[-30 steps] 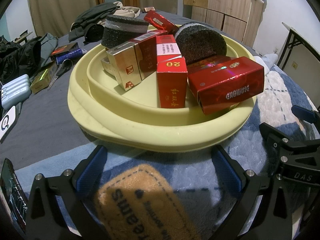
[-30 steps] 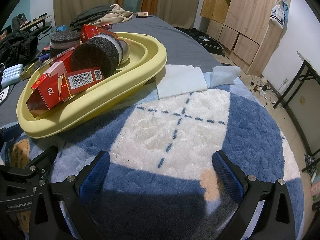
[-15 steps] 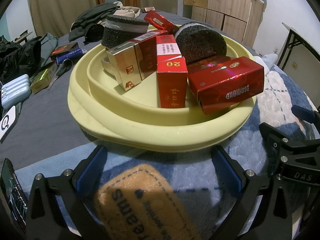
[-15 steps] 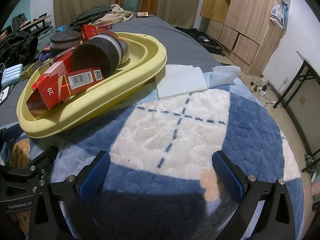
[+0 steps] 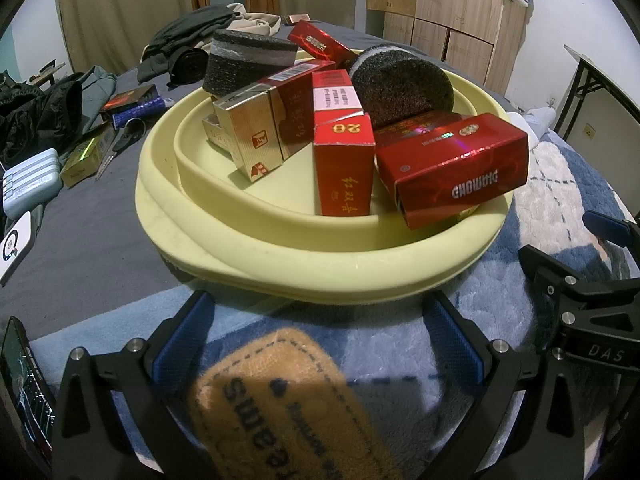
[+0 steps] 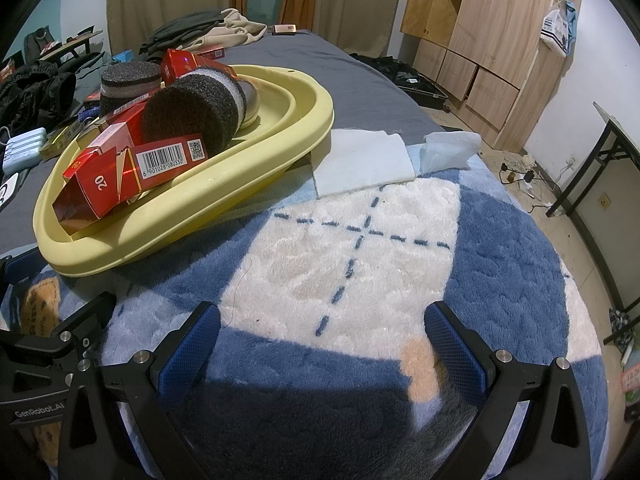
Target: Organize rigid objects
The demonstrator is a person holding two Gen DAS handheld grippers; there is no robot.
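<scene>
A pale yellow basin [image 5: 304, 264] [image 6: 280, 144] rests on a blue and white fluffy rug. Inside it lie several red cigarette boxes [image 5: 452, 168] [image 6: 132, 168], a gold box [image 5: 246, 134] and two dark foam cylinders [image 5: 404, 90] [image 5: 248, 60] [image 6: 192, 114]. My left gripper [image 5: 318, 332] is open just in front of the basin's near rim, above an orange rug label [image 5: 280, 404]. My right gripper [image 6: 320, 340] is open over bare rug, to the right of the basin. Neither holds anything.
Two folded white cloths [image 6: 362, 162] [image 6: 448, 152] lie on the rug beyond the basin. Left of the basin are small boxes [image 5: 84, 156], scissors [image 5: 120, 144], a blue case [image 5: 28, 184], phones [image 5: 14, 244] and dark clothes [image 5: 36, 116]. Wooden wardrobes [image 6: 492, 40] stand at the right.
</scene>
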